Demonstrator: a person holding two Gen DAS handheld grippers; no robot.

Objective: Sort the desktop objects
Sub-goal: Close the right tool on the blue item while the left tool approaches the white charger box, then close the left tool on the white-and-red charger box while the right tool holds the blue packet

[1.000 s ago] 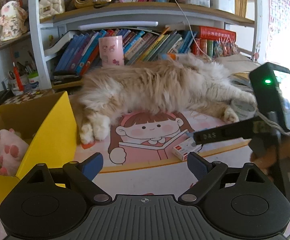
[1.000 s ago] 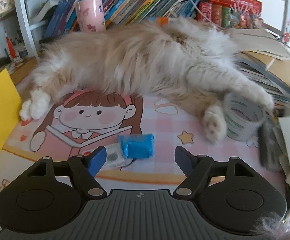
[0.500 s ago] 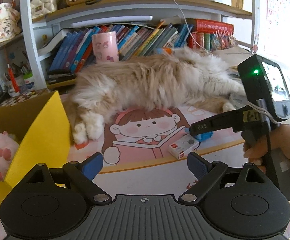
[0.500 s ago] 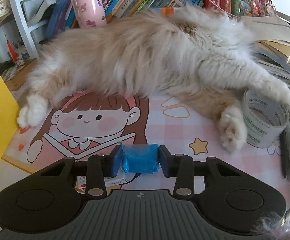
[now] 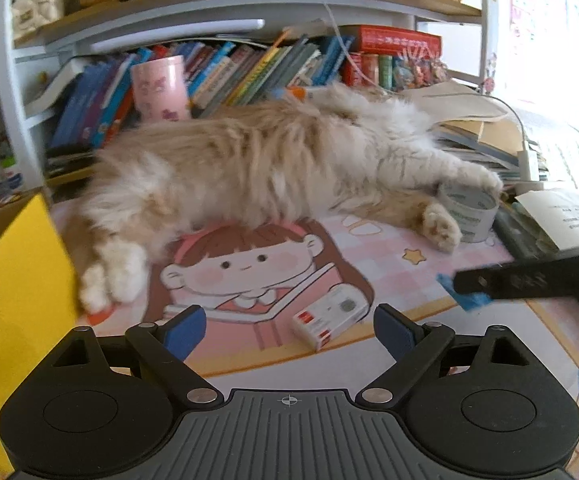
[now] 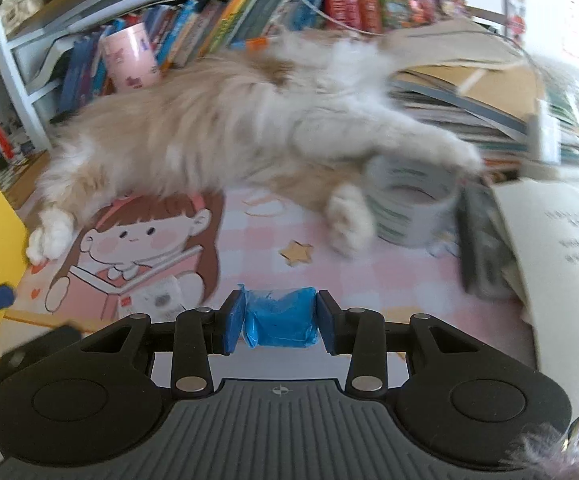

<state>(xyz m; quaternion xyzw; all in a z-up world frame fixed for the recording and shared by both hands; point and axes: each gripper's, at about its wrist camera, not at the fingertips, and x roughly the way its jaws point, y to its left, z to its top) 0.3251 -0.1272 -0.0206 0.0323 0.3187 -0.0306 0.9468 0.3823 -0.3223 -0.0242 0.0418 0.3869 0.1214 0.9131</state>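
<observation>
Blue packet (image 6: 280,317) between right gripper (image 6: 280,322) pads

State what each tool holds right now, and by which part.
The right tool is shut on the blue packet, its pads pressing the packet's two opposite ends. The left tool is open and holds nothing.

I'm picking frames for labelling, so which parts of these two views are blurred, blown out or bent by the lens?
Left wrist view: the right gripper streaks with motion blur, the window side at upper right is washed out, and the shelves bow. Right wrist view: the cat, tape roll and books smear, while the blue packet between the pads stays sharp; the top right corner glares white.
</observation>
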